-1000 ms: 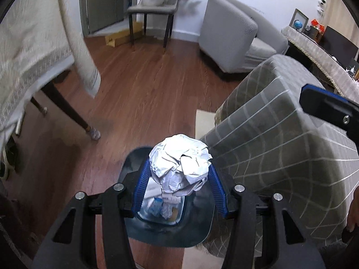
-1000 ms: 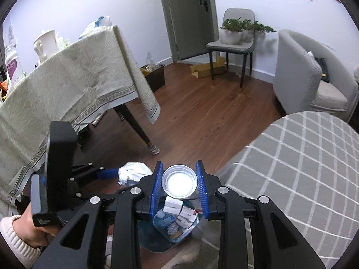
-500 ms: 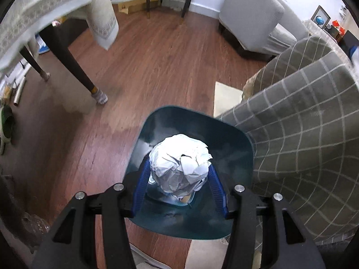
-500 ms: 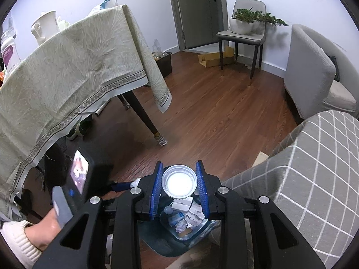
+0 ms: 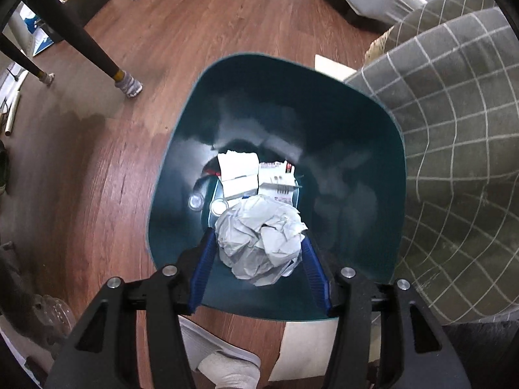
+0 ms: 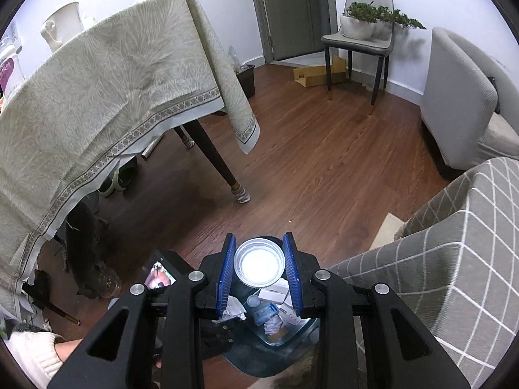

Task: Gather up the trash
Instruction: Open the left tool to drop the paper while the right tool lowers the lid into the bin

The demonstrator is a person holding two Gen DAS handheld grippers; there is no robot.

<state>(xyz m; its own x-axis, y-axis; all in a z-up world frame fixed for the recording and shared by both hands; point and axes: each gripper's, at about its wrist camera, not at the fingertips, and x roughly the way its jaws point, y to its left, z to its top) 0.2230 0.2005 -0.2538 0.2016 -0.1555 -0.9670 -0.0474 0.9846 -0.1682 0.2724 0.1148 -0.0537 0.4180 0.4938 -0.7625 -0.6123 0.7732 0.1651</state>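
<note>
My left gripper [image 5: 258, 241] is shut on a crumpled white paper ball [image 5: 261, 238] and holds it inside the mouth of a dark teal trash bin [image 5: 356, 123], above white boxes and small bottles [image 5: 256, 175] at the bottom. My right gripper [image 6: 259, 264] is shut on a round white-capped container [image 6: 259, 264], held above the same bin [image 6: 279, 337], whose contents show below it. The left gripper's body [image 6: 162, 278] shows at the lower left of the right wrist view.
A grey checked sofa arm [image 5: 454, 129] stands right against the bin. A table with a beige cloth [image 6: 113, 81] and dark legs [image 5: 81, 39] is to the left. Wooden floor [image 6: 324, 162], a chair with a plant [image 6: 360, 32] and a grey armchair [image 6: 460, 97] lie beyond.
My left gripper has moved forward and down over the bin with the paper ball, so the bin's opening now fills its view. The right gripper has stayed shut on the container, shifting slightly.
</note>
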